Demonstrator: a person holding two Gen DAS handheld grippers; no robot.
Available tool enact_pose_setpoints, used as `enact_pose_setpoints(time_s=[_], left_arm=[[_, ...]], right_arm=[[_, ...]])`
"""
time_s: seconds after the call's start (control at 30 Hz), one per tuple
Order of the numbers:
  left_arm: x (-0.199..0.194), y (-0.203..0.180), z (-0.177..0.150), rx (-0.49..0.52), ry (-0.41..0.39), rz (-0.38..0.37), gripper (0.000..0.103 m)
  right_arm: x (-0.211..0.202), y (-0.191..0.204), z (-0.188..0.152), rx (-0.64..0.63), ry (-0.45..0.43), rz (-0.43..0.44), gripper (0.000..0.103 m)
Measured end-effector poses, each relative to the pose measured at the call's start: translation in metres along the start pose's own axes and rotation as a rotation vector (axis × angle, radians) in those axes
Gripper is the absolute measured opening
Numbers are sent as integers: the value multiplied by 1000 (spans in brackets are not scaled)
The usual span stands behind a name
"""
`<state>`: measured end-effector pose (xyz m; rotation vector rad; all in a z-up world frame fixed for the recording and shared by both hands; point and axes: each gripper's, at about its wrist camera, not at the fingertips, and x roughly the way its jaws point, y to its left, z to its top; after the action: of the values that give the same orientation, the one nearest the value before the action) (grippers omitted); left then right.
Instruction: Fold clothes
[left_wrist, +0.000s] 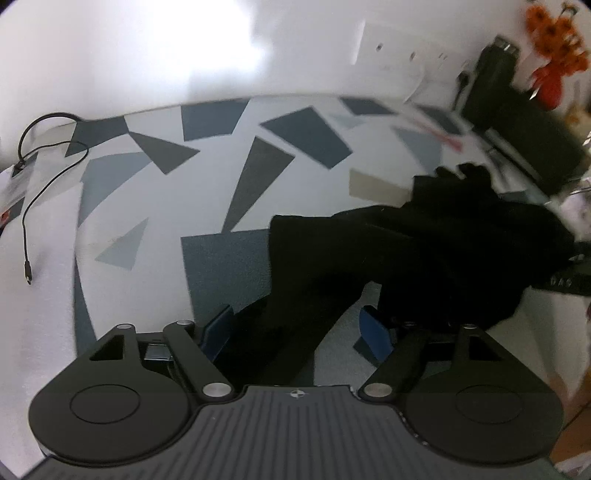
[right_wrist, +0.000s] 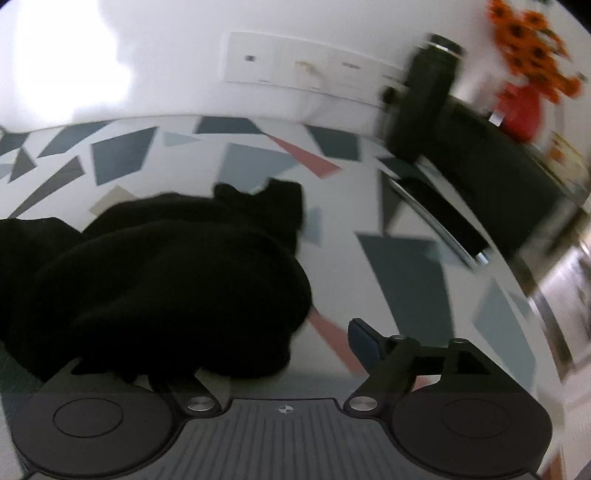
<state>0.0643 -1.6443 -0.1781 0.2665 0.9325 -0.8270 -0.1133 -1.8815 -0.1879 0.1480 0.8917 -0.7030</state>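
The left claw (left_wrist: 295, 332) stands with its two blue pads wide apart, and a dark strip of the black garment (left_wrist: 424, 251) runs down between them without either pad pressing on it. The right claw (right_wrist: 280, 343) shows only one blue pad (right_wrist: 364, 341) clearly; the other finger is buried under the heap of black cloth, so I cannot tell whether it grips anything (the gap itself looks wide).

The garment lies bunched on the counter (left_wrist: 147, 206), which wears a white cover patterned with grey, blue and a few pink angular patches. Its folds are lost in the blackness, and which piece of clothing it is cannot be made out.

Farther off on the left, one black cable (left_wrist: 27, 221) trails loose across the counter. At the back right stand one dark bottle (right_wrist: 432, 70), heavily blurred, and one red vase of orange flowers (right_wrist: 521, 107), partly cut off by the frame edge.
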Motion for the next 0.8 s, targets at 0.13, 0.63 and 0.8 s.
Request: enact_pose_setpoints(time_s=[0.13, 0.63, 0.8], left_arm=[[-14, 20, -11, -3, -20, -52, 77], [-28, 65, -53, -28, -20, -77, 80], [-28, 67, -54, -23, 1, -50, 80]], right_arm=[[-32, 2, -20, 94, -1, -28, 75], [-87, 118, 6, -70, -277, 293, 60], [-66, 152, 23, -115, -222, 379, 37]])
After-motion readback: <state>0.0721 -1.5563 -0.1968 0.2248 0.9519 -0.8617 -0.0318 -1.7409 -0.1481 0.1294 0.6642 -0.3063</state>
